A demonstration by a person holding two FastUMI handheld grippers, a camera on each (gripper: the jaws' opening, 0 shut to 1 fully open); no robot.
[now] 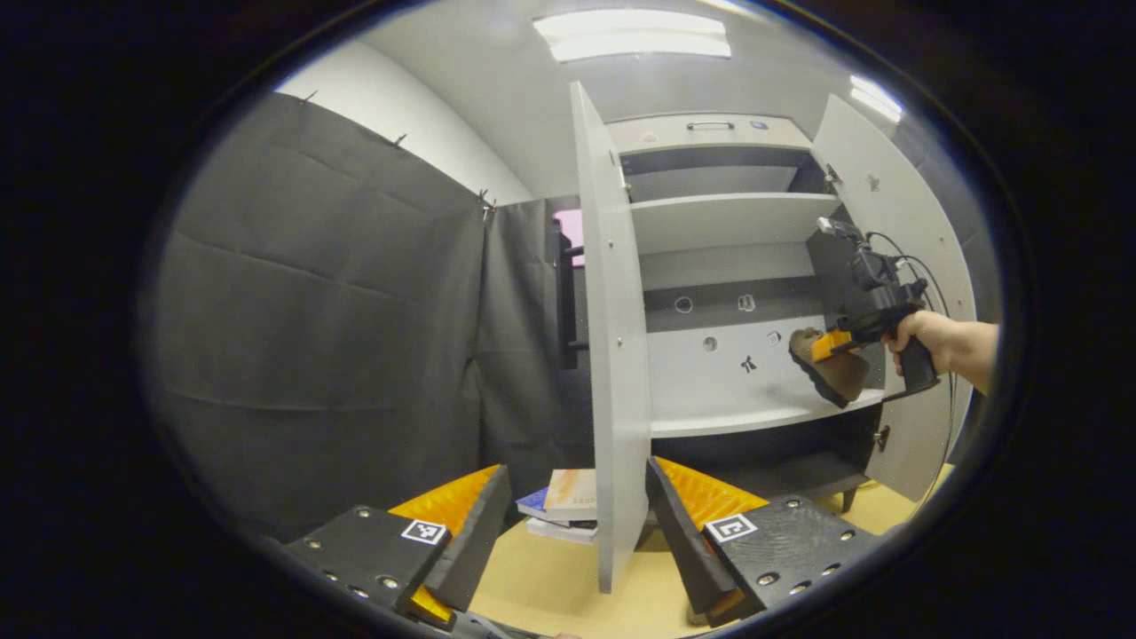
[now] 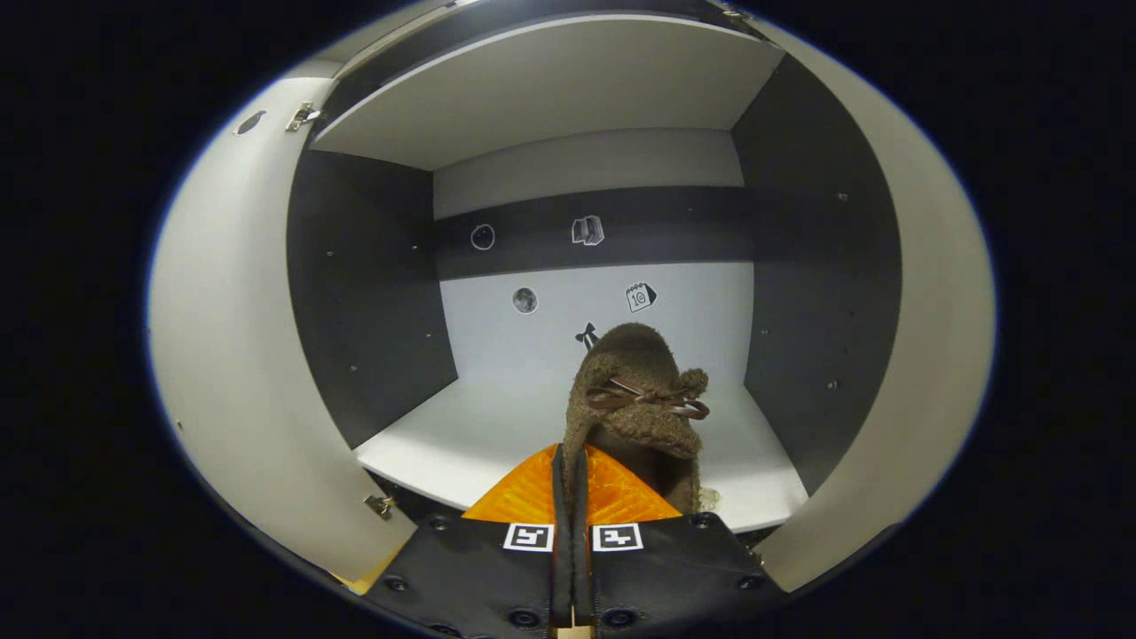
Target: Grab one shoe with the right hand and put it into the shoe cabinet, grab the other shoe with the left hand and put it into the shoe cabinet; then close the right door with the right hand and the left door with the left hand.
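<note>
Jaws of right gripper (image 2: 570, 497) pinch shoe (image 2: 635, 399); left gripper (image 1: 577, 532) gapes empty.

Black cloth walls (image 1: 319, 311), ceiling light panel (image 1: 635, 35), tan floor (image 1: 550, 581).

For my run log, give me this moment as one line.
right claw: shut on brown shoe, above middle shelf | left claw: open, empty | cabinet doors: both open

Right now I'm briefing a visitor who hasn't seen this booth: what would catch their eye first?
Probably the fuzzy brown shoe with a small bow, pinched in the right claw and held over the white shelf inside the open shoe cabinet. Next, the left door, swung wide, standing edge-on between the open left claw's fingers.
</note>
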